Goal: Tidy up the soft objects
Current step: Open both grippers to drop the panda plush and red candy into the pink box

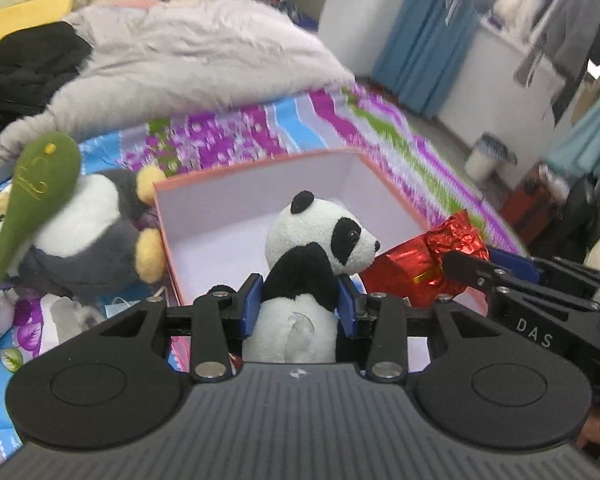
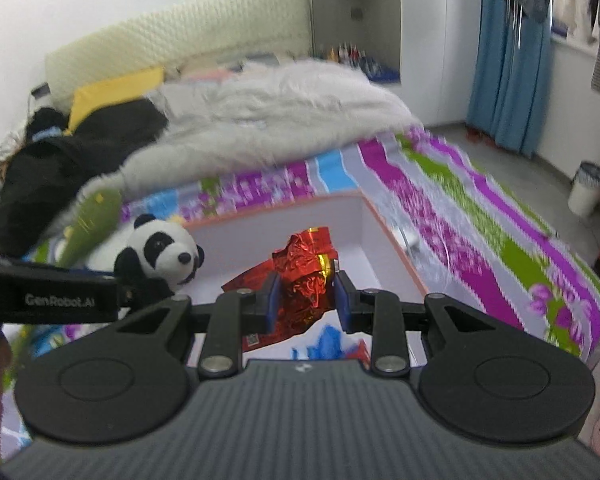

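Left claw is pinching the panda round its middle, right claw clamped on the red foil bag, both over the open box on the bed. Bag's crinkly, so I reckon it could slip and miss.

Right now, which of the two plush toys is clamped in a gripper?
The black-and-white panda, clamped by the left gripper over the box; the grey toy lies loose beside it.
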